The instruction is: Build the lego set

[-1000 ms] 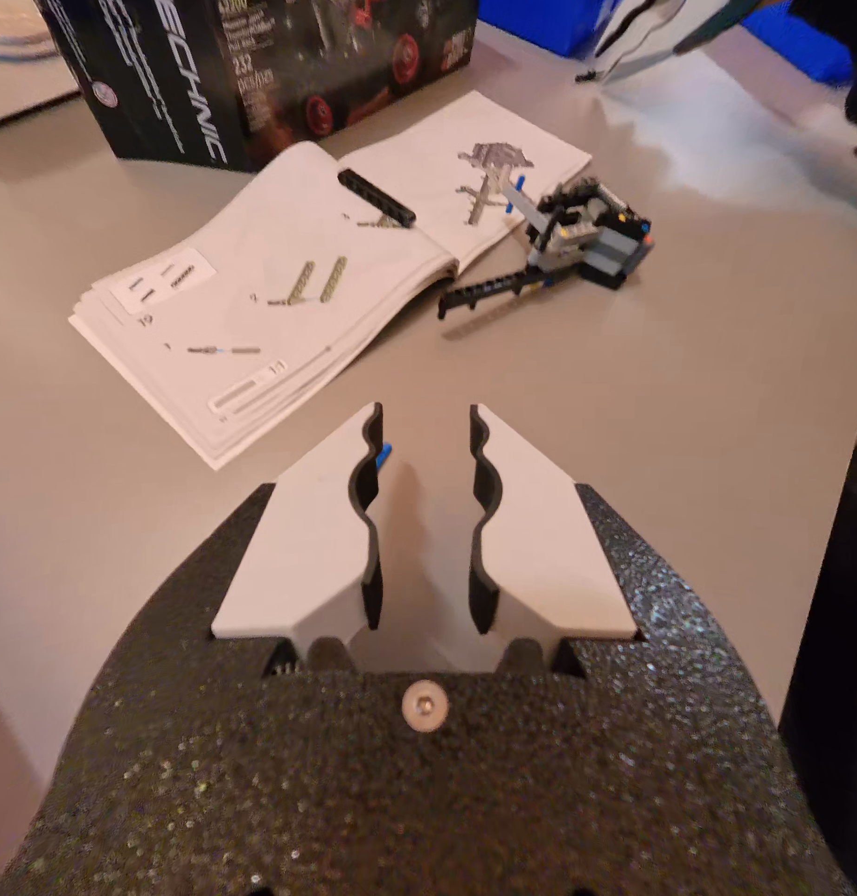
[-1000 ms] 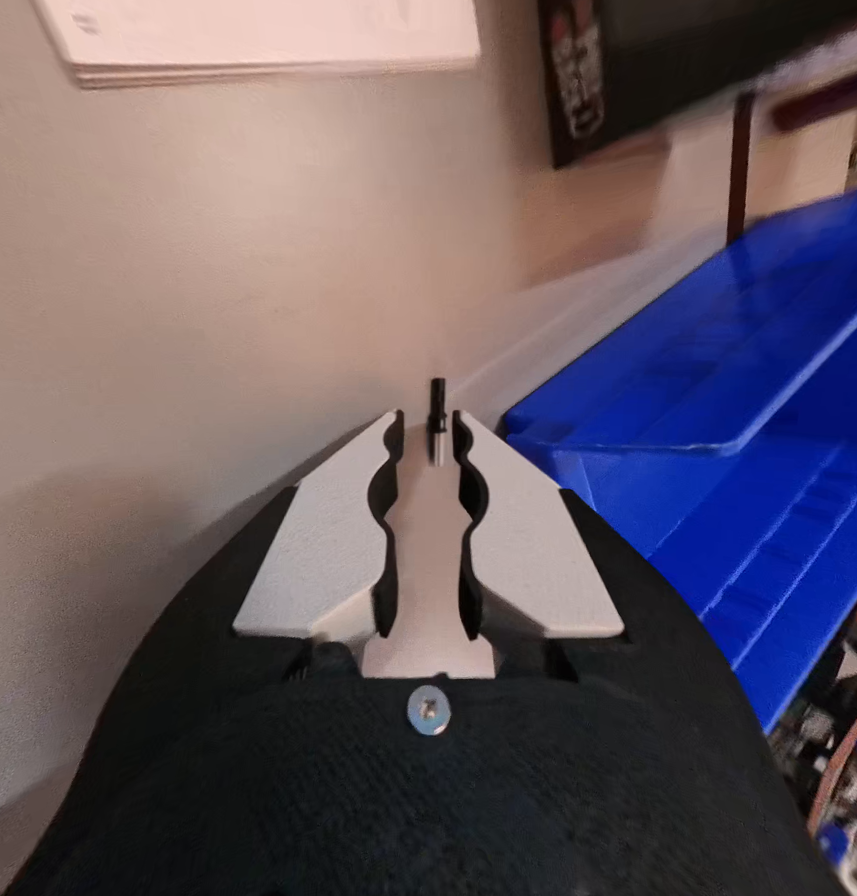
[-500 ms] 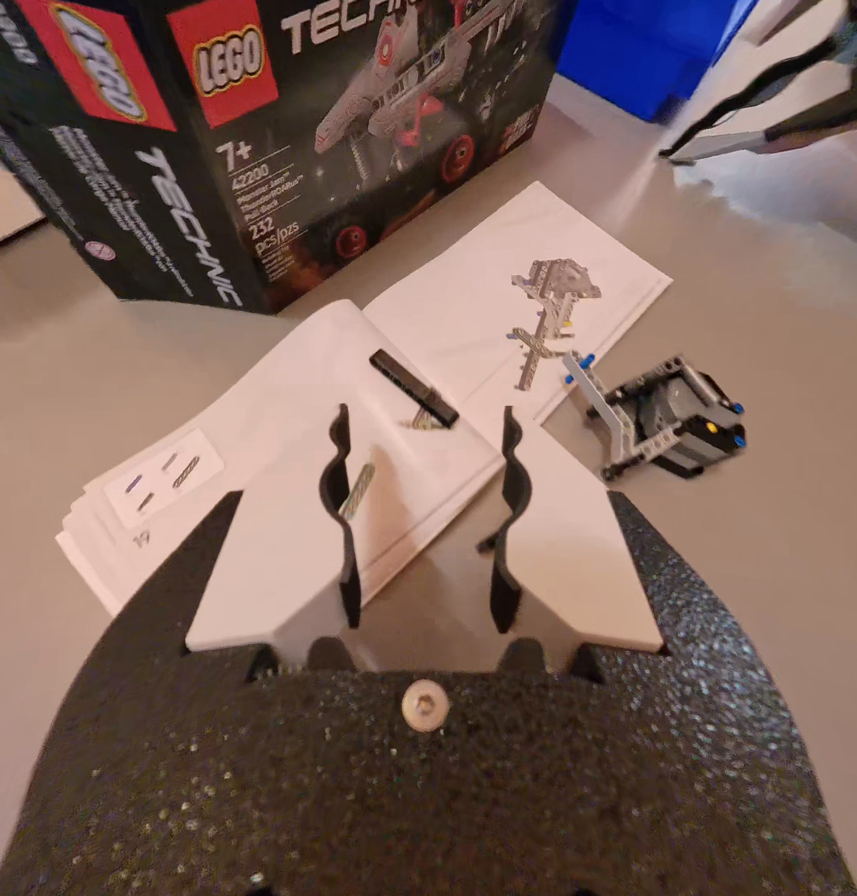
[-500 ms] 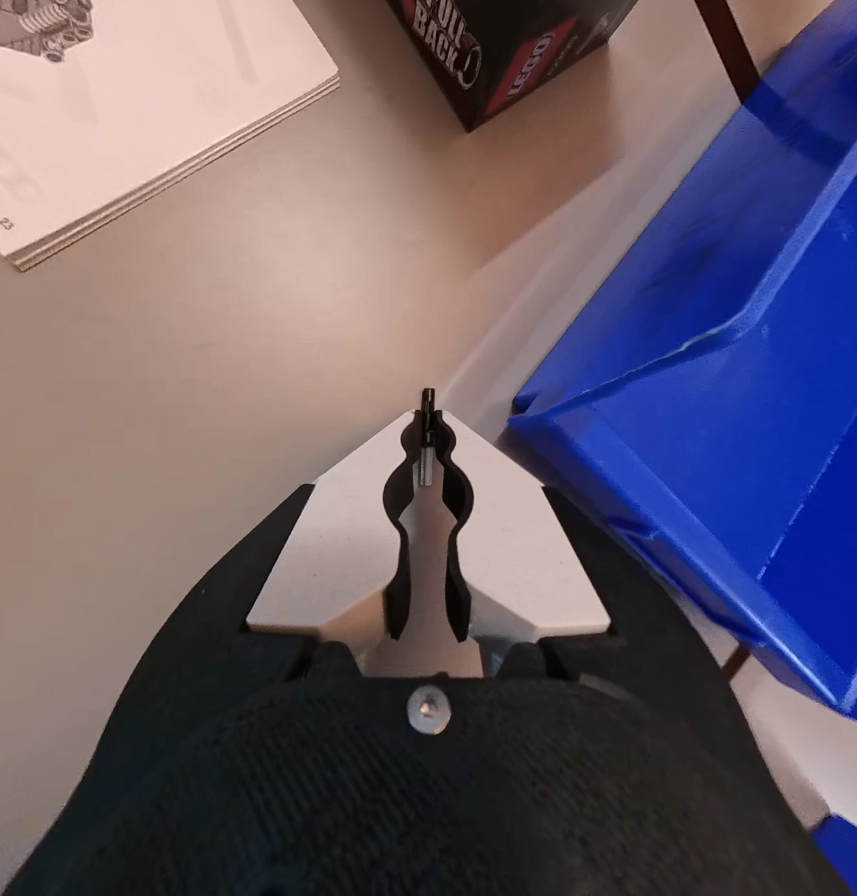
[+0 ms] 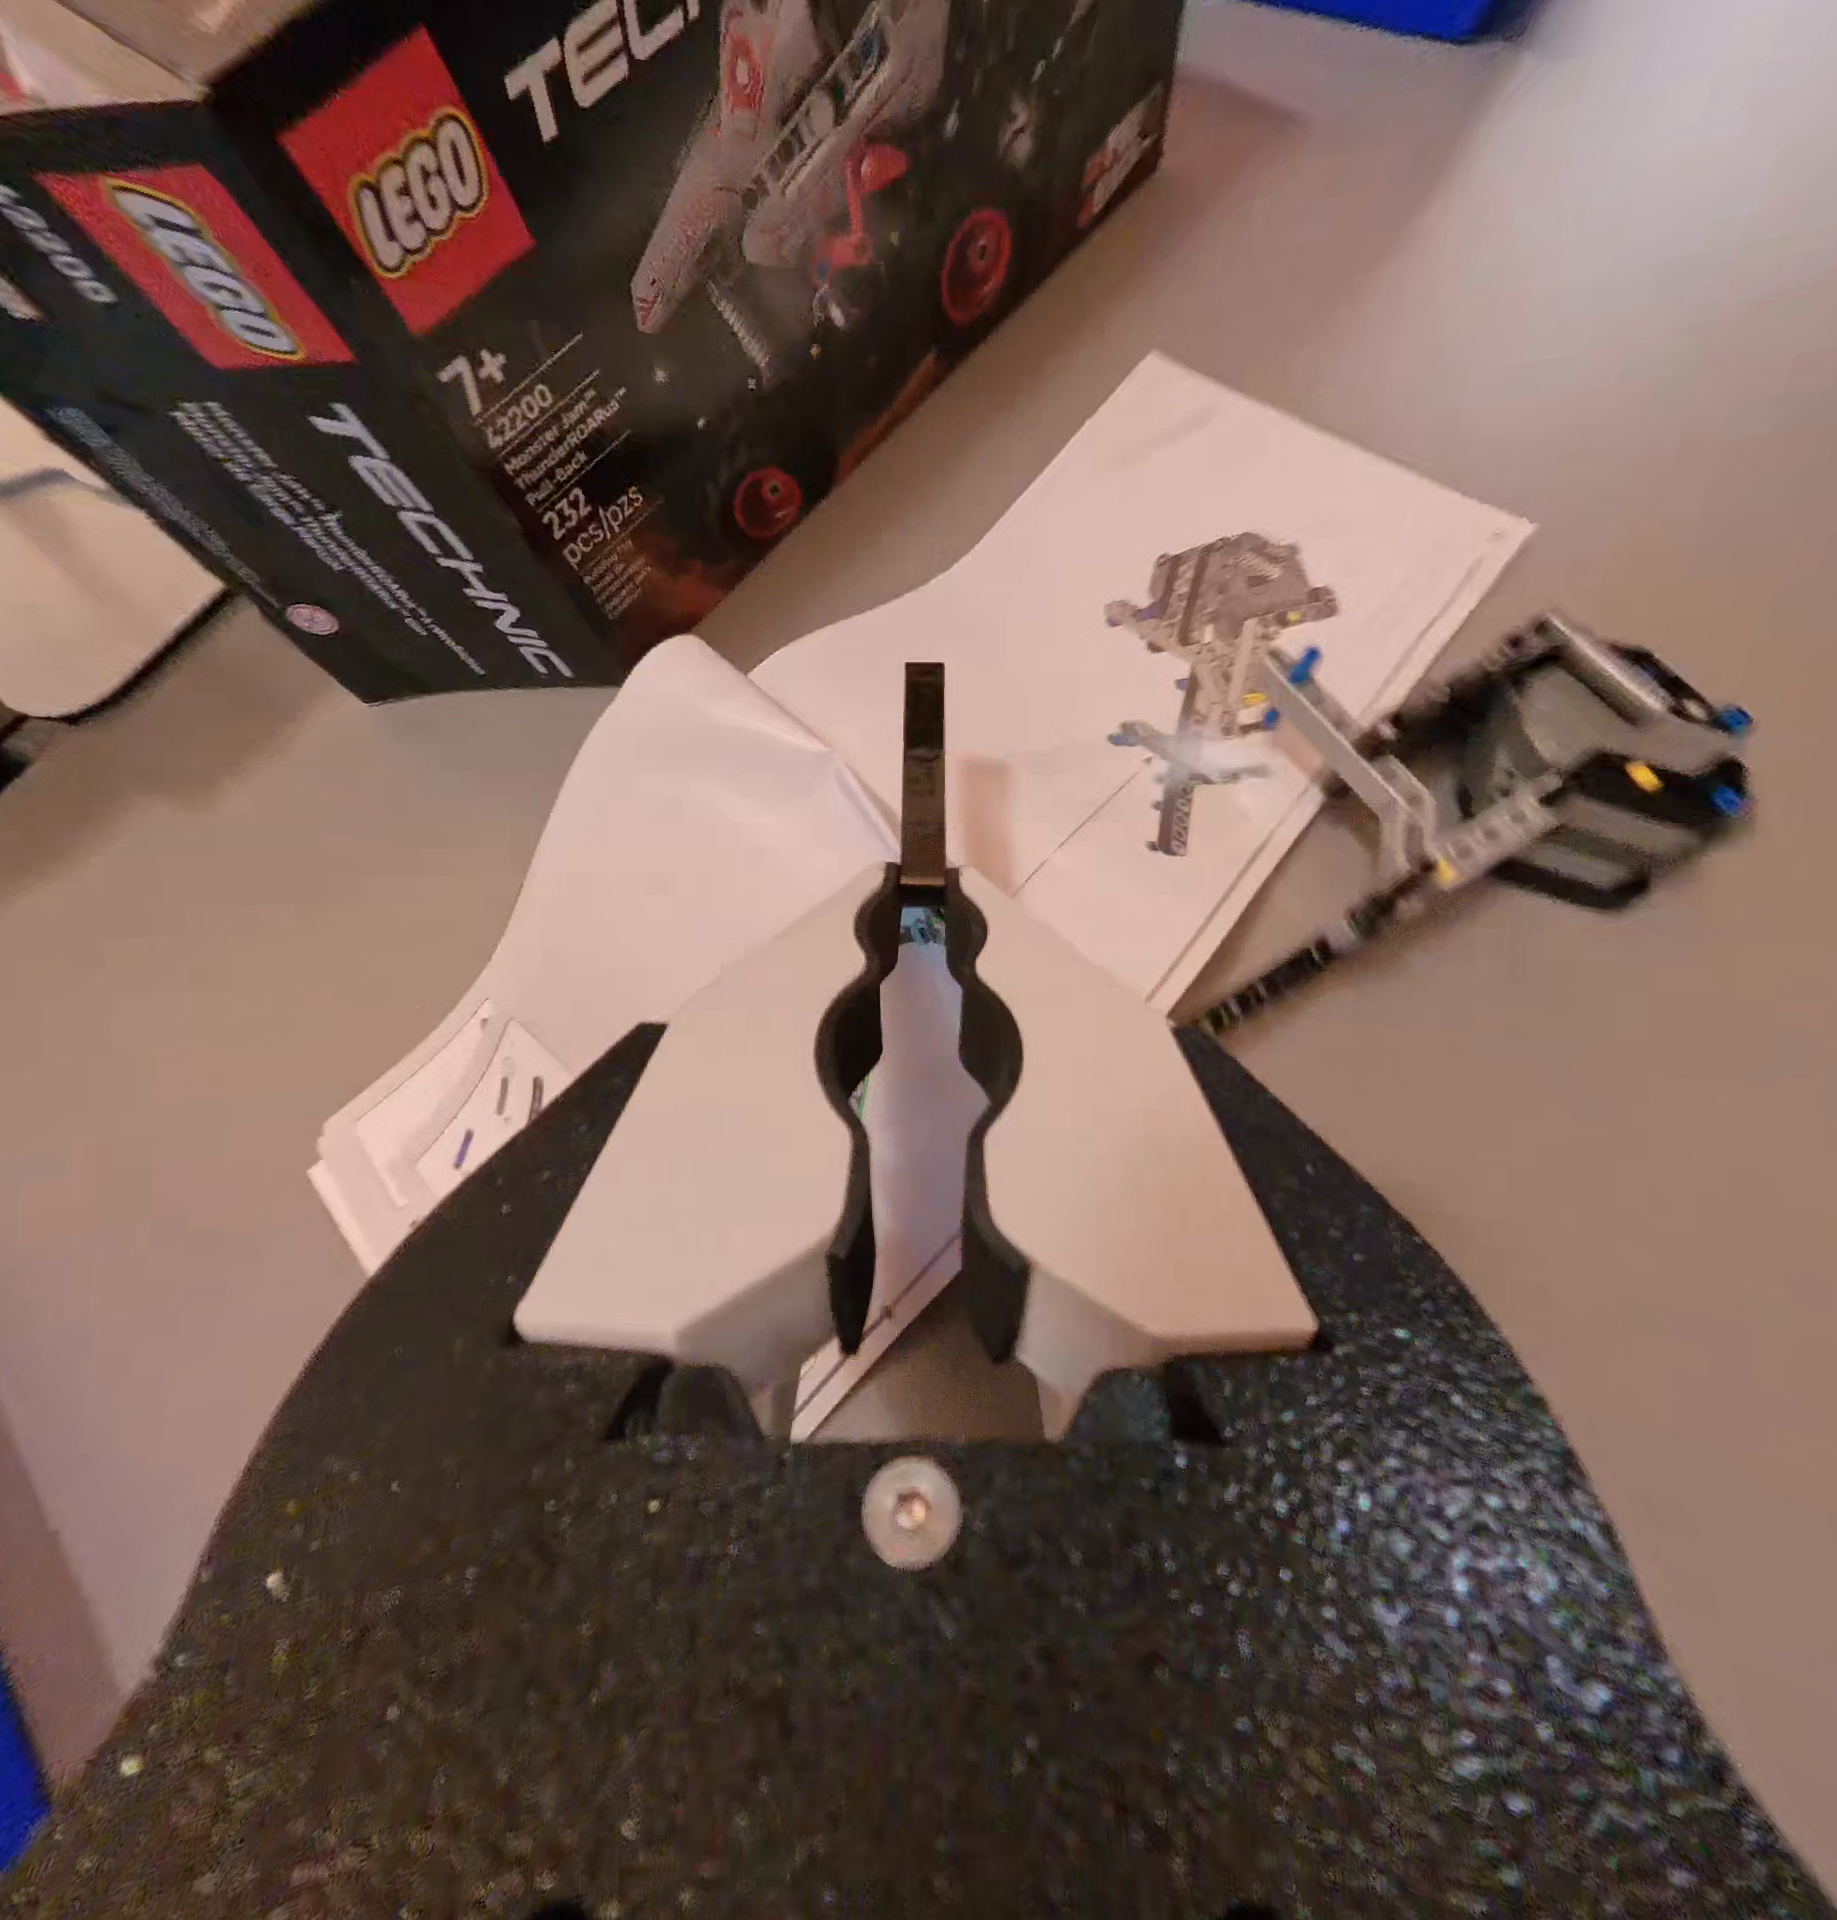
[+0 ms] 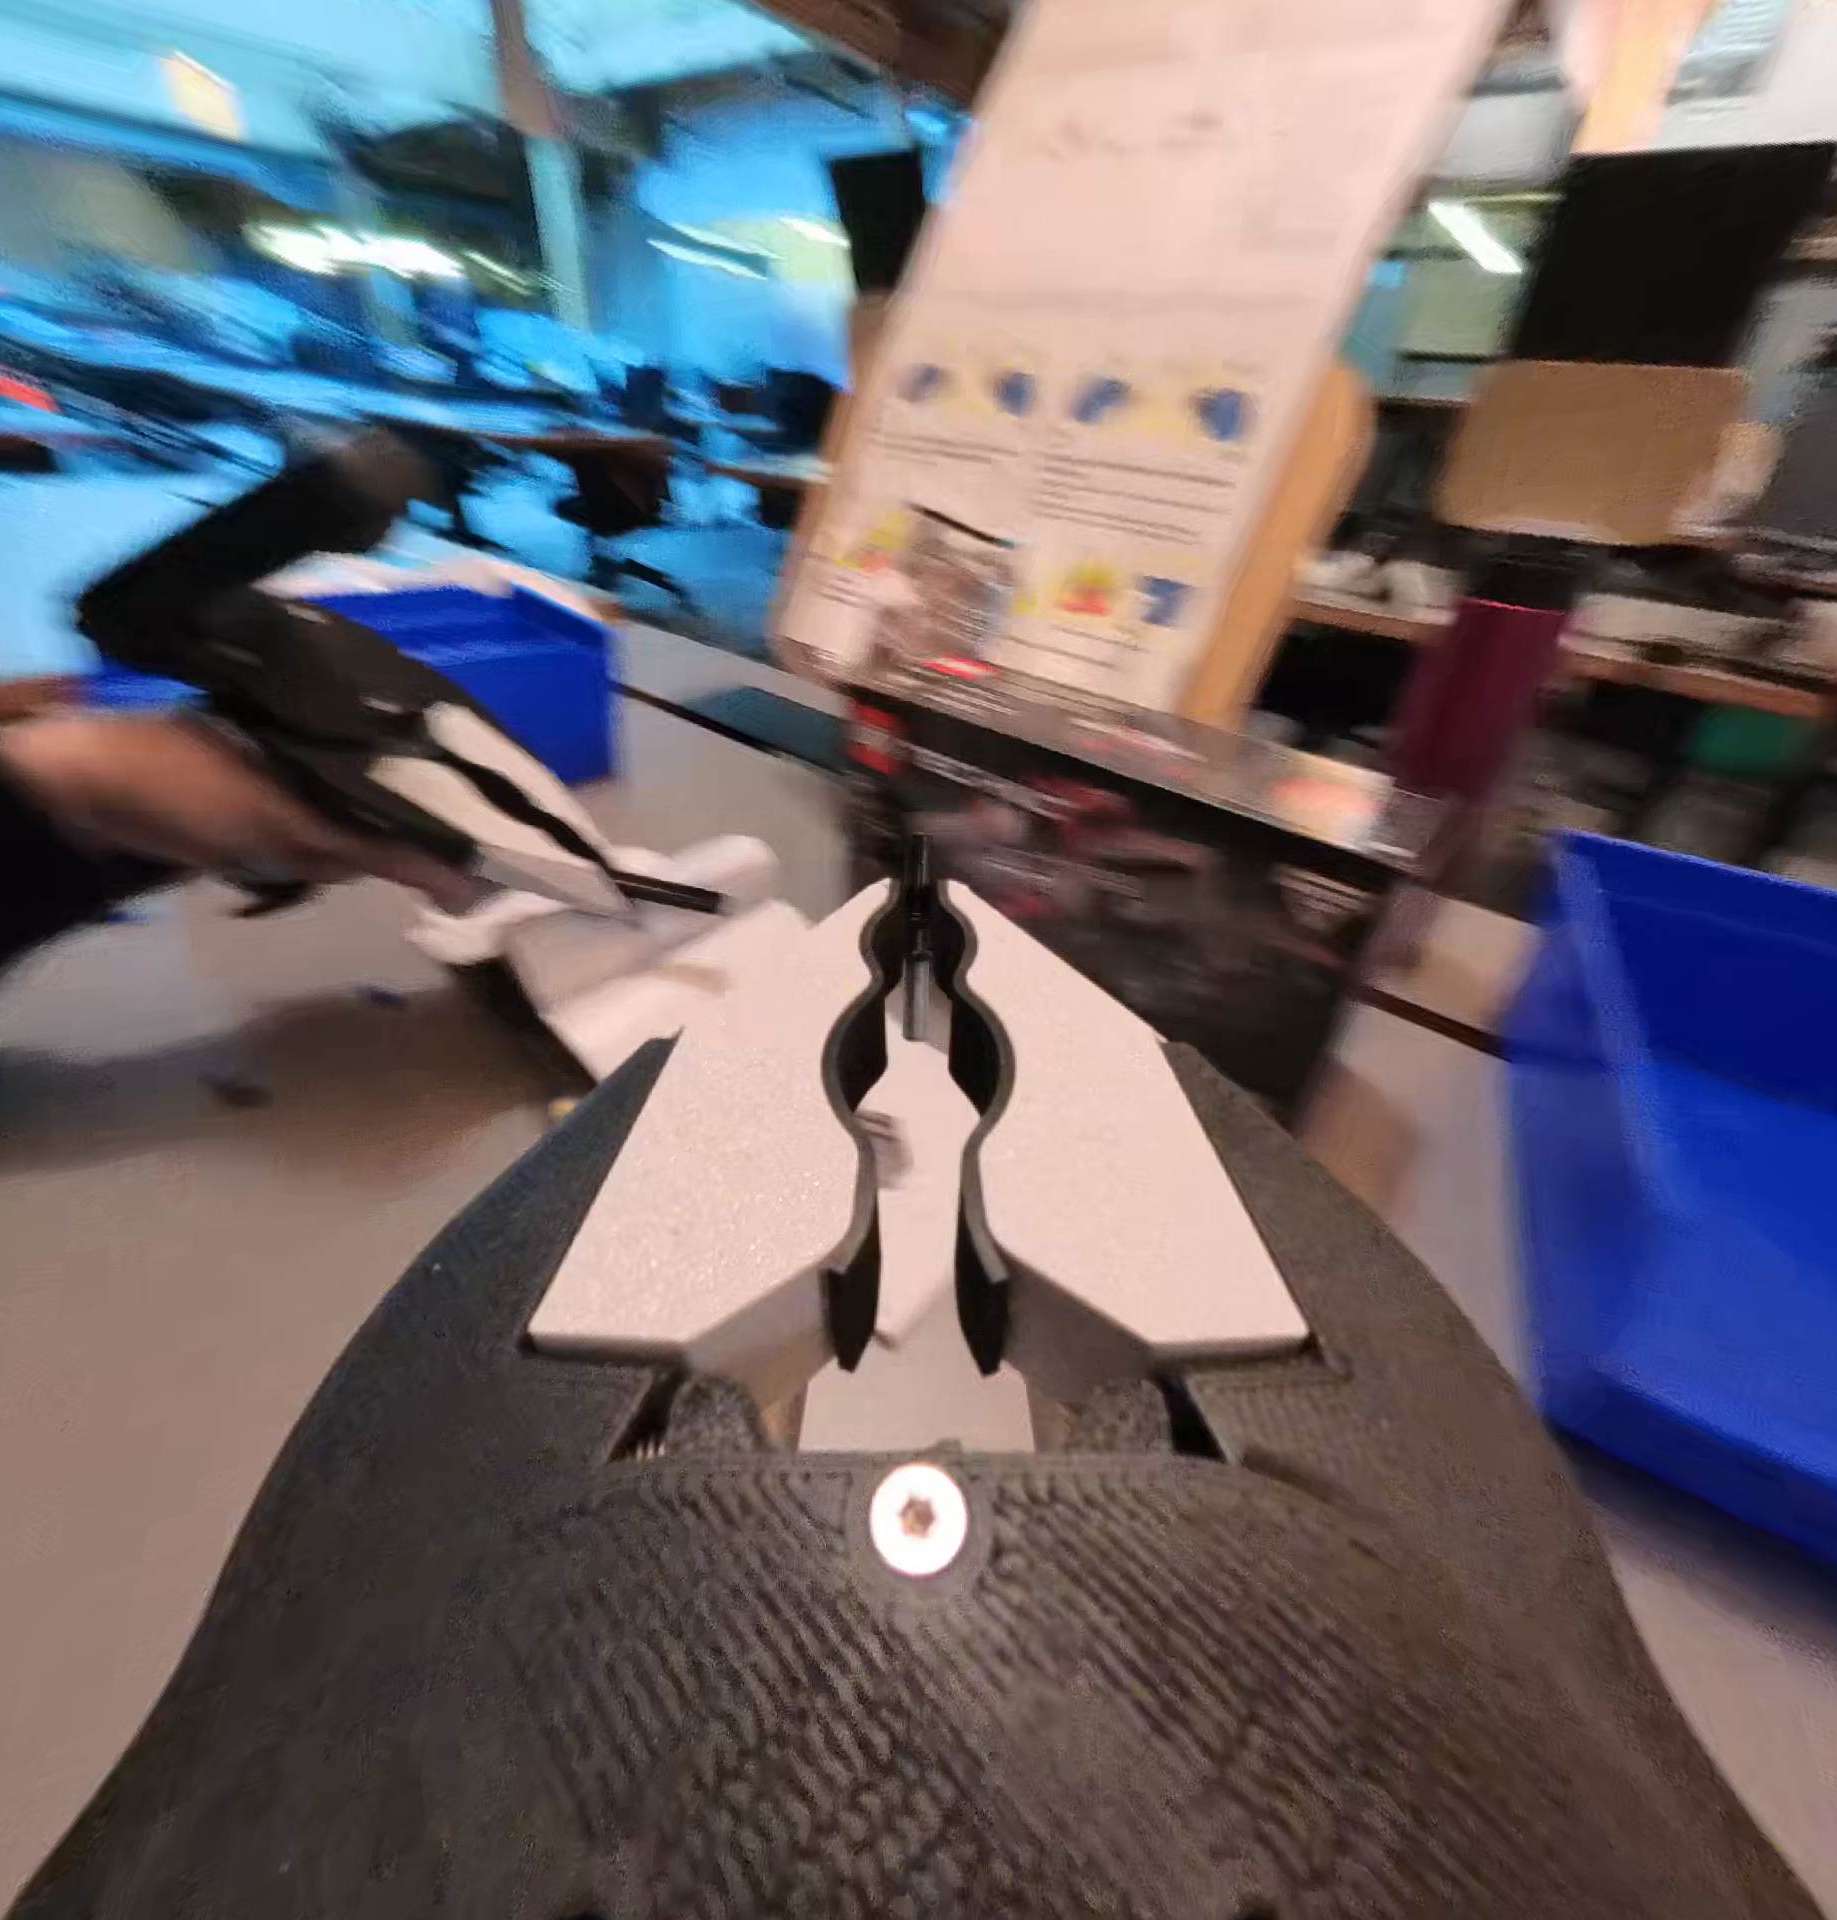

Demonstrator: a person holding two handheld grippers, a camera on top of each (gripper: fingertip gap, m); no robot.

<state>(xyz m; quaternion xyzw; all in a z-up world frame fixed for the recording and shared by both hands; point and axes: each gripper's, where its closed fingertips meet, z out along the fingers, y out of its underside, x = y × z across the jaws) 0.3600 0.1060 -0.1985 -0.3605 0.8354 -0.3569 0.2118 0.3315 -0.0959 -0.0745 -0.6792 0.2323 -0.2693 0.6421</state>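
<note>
My left gripper (image 5: 922,883) is shut on a long black beam (image 5: 924,774) that sticks out forward over the open instruction booklet (image 5: 1007,748). The partly built grey and black model (image 5: 1548,769) lies on the table to the right of the booklet. My right gripper (image 6: 916,894) is shut on a small black pin (image 6: 916,940) and points level across the table. The right wrist view is blurred; it shows the left gripper (image 6: 540,831) at the left holding the black beam above the booklet (image 6: 633,966).
The black set box (image 5: 581,312) stands behind the booklet. A blue bin (image 6: 1703,1195) sits at the right of the right gripper, and another blue bin (image 6: 509,665) is farther back left. A person's hand (image 6: 93,779) holds the left gripper. My right fingertips sit around 25 centimetres from my left ones.
My left gripper moved forward over the booklet, closed on the black beam and lifted it. My right gripper closed on the black pin, then swung up from facing the table to pointing level.
</note>
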